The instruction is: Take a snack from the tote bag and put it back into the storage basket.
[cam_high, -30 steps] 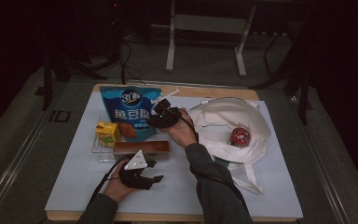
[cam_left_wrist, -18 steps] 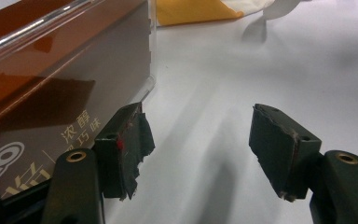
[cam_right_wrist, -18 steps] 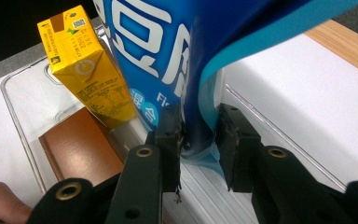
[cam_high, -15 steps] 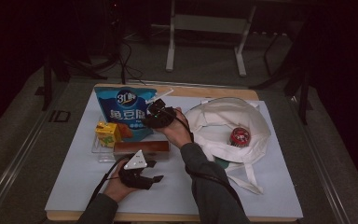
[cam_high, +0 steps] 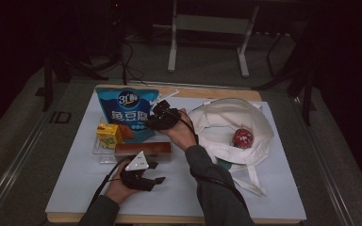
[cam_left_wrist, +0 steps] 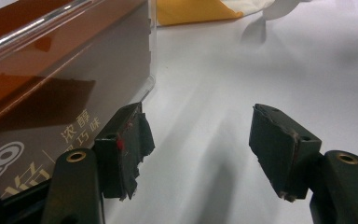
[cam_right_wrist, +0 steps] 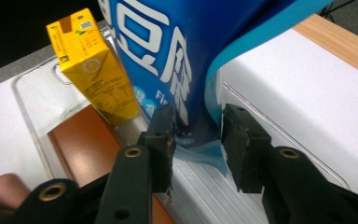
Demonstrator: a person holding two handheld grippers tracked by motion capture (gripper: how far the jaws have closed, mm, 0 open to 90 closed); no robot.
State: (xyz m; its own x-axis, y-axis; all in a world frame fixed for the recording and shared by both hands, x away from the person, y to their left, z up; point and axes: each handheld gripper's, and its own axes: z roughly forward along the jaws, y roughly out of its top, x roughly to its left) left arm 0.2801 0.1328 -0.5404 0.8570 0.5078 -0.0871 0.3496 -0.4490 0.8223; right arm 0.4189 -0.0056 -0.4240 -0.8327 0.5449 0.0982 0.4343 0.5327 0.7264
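Right gripper [cam_right_wrist: 198,135] straddles the lower corner of the blue bag [cam_right_wrist: 186,51], jaws narrow, not clearly clamped. Bag stands in the clear tray [cam_right_wrist: 37,88] beside the yellow carton [cam_right_wrist: 95,70]. Left gripper [cam_left_wrist: 198,140] rests wide apart on the table [cam_left_wrist: 261,60], beside the brown box [cam_left_wrist: 51,88].

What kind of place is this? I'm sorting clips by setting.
Probably a lab or studio set up for recording, not a home: a white-covered table alone on a dim carpeted floor, cables and metal stand legs behind it, and staged groceries such as a blue snack bag.
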